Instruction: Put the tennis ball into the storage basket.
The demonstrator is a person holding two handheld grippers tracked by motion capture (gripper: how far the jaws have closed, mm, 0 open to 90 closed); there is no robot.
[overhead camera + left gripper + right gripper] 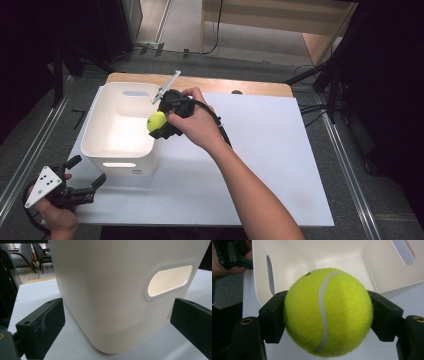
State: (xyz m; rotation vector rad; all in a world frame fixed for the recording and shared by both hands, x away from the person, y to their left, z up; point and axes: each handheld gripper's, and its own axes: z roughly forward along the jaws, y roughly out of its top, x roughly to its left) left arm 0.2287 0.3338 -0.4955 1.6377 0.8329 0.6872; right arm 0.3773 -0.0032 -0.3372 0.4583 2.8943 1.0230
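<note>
A yellow-green tennis ball (156, 121) (328, 312) is clamped between the jaws of my right gripper (159, 125) (328, 317), which is shut on it. The ball hangs over the right rim of a white plastic bin (117, 150) (287, 262) whose inside looks empty. At the table's near left corner my left gripper (86, 174) (117, 322) stands open, its jaws spread wide and facing the bin's near wall (107, 297) with the oval handle slot (170, 280). Nothing is between those jaws.
The bin stands on a white sheet (260, 150) laid over a wooden table (225, 85). To the right of the bin the sheet is bare. Metal rails (345, 155) run along both sides of the table, and dark stands rise at the back corners.
</note>
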